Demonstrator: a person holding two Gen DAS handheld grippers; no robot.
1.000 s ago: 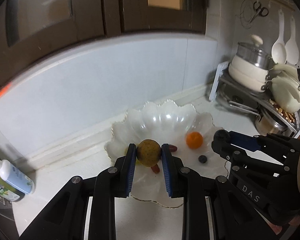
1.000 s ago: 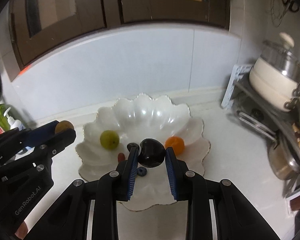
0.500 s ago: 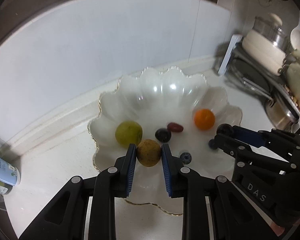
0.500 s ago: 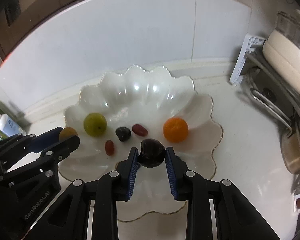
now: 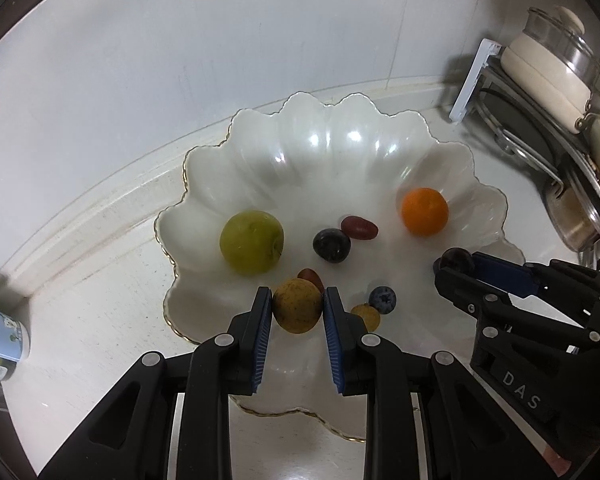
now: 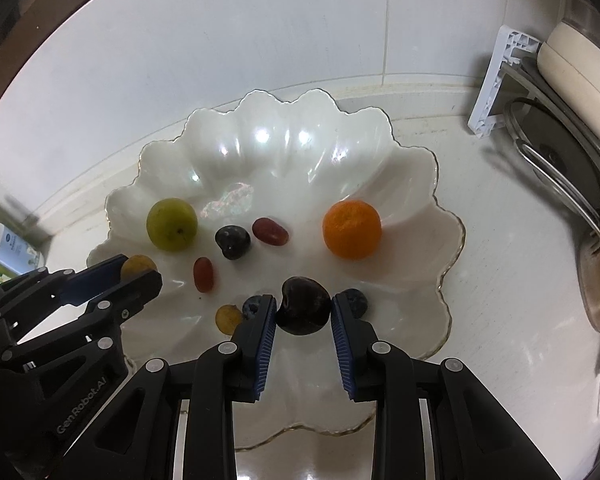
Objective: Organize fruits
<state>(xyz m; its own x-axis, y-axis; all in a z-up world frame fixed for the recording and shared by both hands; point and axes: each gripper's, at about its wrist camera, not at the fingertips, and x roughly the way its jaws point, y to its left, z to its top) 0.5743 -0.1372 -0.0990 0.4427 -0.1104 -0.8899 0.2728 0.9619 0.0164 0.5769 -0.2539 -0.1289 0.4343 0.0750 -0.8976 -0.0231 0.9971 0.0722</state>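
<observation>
Now brown fruit (image 5: 297, 310) sits pinched between left gripper (image 5: 296, 312) fingers (image 5: 261, 316).

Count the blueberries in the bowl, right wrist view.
2: one blueberry beside the right gripper's left finger, another blueberry beside its right finger. Fingers may hide more.

A brown-yellow speckled fruit (image 5: 297, 311) sits clamped between the left tongs (image 5: 295, 308); a dark plum (image 6: 304, 306) between the right tongs (image 6: 303, 307). Beyond both, the scalloped white bowl (image 5: 324, 152) holds a green fruit (image 5: 251, 247) and an orange (image 5: 424, 211).
</observation>
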